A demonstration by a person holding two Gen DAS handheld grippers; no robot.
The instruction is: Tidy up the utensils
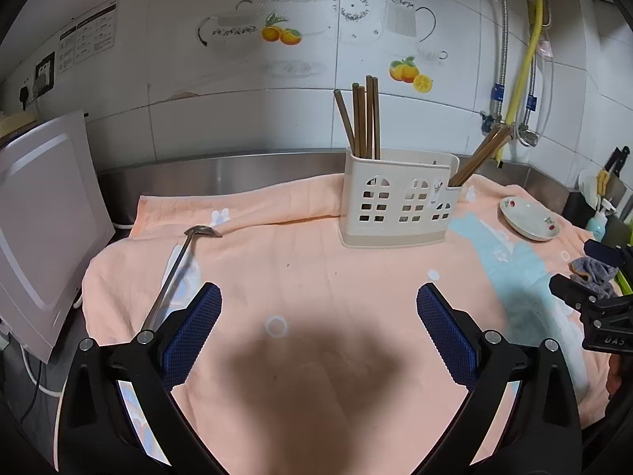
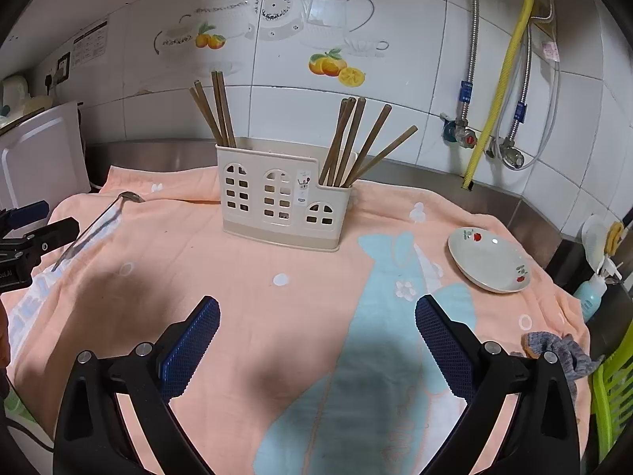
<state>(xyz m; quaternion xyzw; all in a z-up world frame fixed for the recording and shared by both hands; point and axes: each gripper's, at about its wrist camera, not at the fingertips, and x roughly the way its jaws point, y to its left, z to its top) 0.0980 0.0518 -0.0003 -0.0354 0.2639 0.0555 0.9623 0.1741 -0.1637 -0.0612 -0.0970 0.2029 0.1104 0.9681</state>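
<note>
**Both tools open over the towel, ladle lying loose**

Nearest in each wrist view, the left tool (image 1: 318,304) and the right tool (image 2: 316,316) hang spread wide above the peach towel (image 1: 300,261), blue pads apart, grasping nothing and touching nothing. The left view alone shows the ladle (image 1: 174,273) running close beside its left finger, handle near, bowl far; the right view sees that ladle only at its left edge, beyond the other tool's black frame. The right view alone shows the full blue fish print and a grey cloth (image 2: 561,352) at the towel's right corner. Further out, a small painted dish (image 2: 488,259) sits to the right. Beyond stands the cream utensil caddy (image 2: 279,198), upright, with brown chopsticks (image 2: 352,142) leaning in its left and right compartments, before the steel bench (image 2: 467,194) rim and tiled wall
</note>
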